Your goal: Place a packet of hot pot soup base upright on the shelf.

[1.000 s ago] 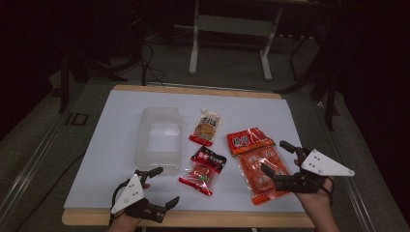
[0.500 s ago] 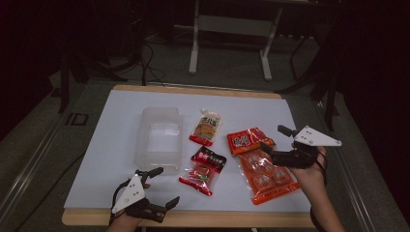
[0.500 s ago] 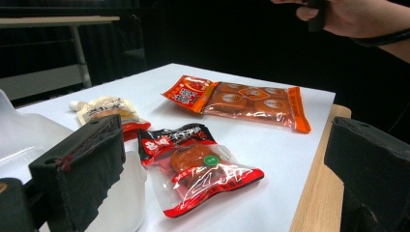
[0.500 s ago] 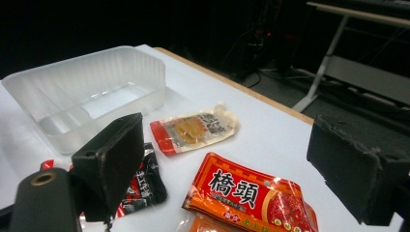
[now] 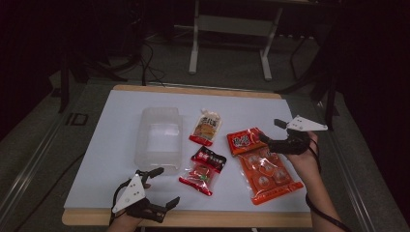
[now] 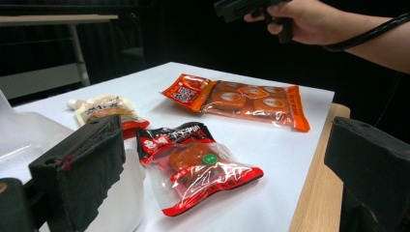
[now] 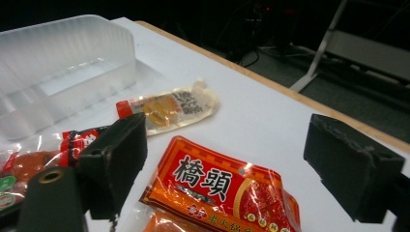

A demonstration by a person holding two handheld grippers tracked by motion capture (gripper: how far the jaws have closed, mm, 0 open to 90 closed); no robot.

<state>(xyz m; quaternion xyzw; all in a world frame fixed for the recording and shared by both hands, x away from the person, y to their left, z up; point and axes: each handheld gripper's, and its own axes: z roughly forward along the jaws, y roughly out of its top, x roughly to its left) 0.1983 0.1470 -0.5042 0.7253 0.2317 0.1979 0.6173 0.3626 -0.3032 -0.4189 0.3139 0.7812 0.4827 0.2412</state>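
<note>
Right claw (image 5: 270, 131) spread, hovering over top end of orange packet (image 5: 261, 164); left claw (image 5: 162, 186) spread at worktop (image 5: 116, 140) front edge, red packet (image 5: 202, 170) near.

On the surface (image 5: 116, 125) before me, the tub (image 5: 158, 139) lies left. Right of it sits the pouch (image 5: 206, 126), with the small packet (image 5: 202, 171) nearer me. The large packet (image 5: 261, 164) lies farthest right, under my right hand-held gripper (image 5: 270, 131).

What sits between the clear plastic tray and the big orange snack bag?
In the high view: the pale sauce pouch and the red-and-black snack pack, between clear tray and orange bag.
</note>
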